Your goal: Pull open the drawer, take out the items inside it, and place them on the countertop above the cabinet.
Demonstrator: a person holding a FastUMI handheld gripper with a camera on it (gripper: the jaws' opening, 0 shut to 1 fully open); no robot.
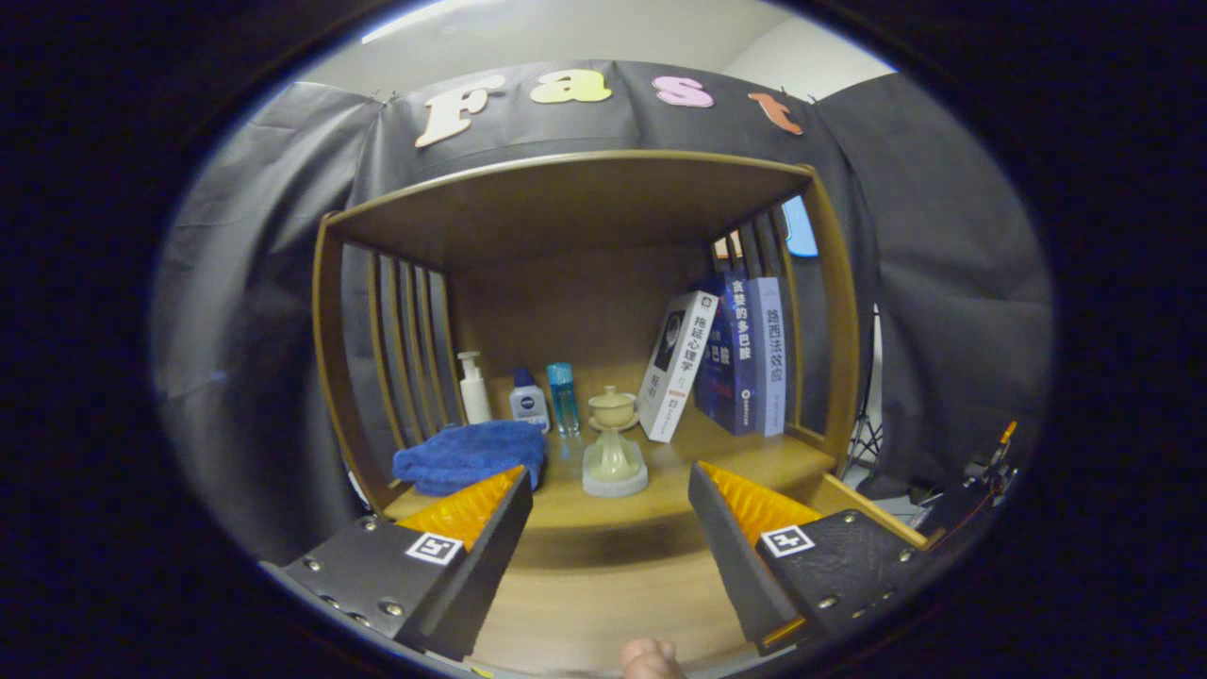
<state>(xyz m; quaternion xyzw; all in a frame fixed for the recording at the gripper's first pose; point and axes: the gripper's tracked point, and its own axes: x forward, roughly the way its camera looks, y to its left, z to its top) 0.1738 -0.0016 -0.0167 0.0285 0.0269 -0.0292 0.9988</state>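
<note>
We hold the gripper [608,490] level with a wooden cabinet [839,358], fingers spread wide with nothing between them but bare wood. Through the gap we look into the open shelf over the countertop [735,457].

Seen on the countertop:
- blue cloth [470,455], bunched, just beyond the left finger
- pale stand with a small lidded cup [613,407] on it, straight ahead, in line with the gap
- white pump bottle [473,389], small white-and-blue bottle [528,398] and clear blue bottle [562,398], in a row toward the back
- books [745,354] to the right, the white one leaning against the upright ones

A fingertip [649,658] of the holding hand shows below the fingers.

The relation that matters: the drawer is below what we are aiming at. We cannot see its front or a handle; the wooden surface running under the fingers may be part of it, but we cannot tell, nor whether anything is open yet. We judge the pull not yet begun. The next move calls for dropping the gripper down and tilting toward the cabinet's lower front, not pushing forward into the shelf. The drawer front most likely runs left to right, so the fingers as they stand, side by side, would need to close over a handle's edge from above or below.

Risk: moving forward first would knock the stand and cup.
</note>
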